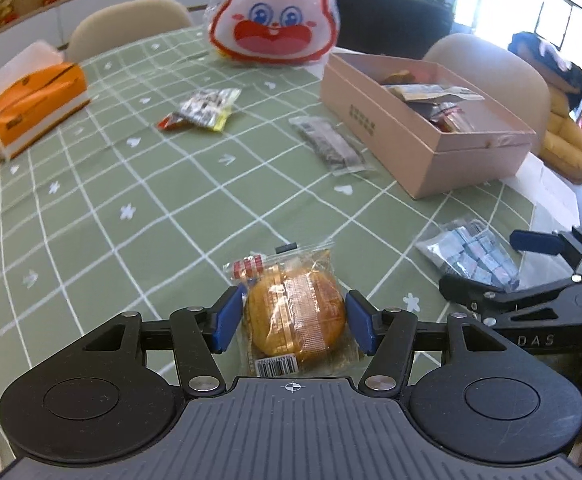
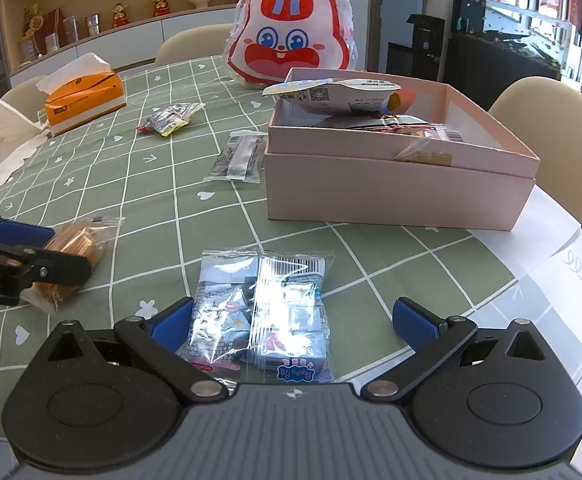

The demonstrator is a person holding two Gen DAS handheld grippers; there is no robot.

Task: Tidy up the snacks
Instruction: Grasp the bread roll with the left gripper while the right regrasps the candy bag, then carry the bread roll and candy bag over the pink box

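A wrapped golden bun (image 1: 295, 314) lies on the green checked tablecloth between the blue pads of my left gripper (image 1: 293, 322); the pads stand at its sides, and I cannot tell if they press it. The bun also shows in the right wrist view (image 2: 75, 254). A blue Peppa Pig snack bag (image 2: 261, 314) lies between the fingers of my right gripper (image 2: 293, 322), which is open and wide around it; it also shows in the left wrist view (image 1: 473, 254). A pink open box (image 2: 395, 184) with several snacks inside stands behind it.
A grey sachet (image 2: 239, 158) lies left of the box. A small black-and-yellow packet (image 2: 171, 118) lies further back. An orange tissue box (image 2: 85, 100) stands at the far left. A big rabbit-face bag (image 2: 293, 34) stands at the back. Chairs ring the table.
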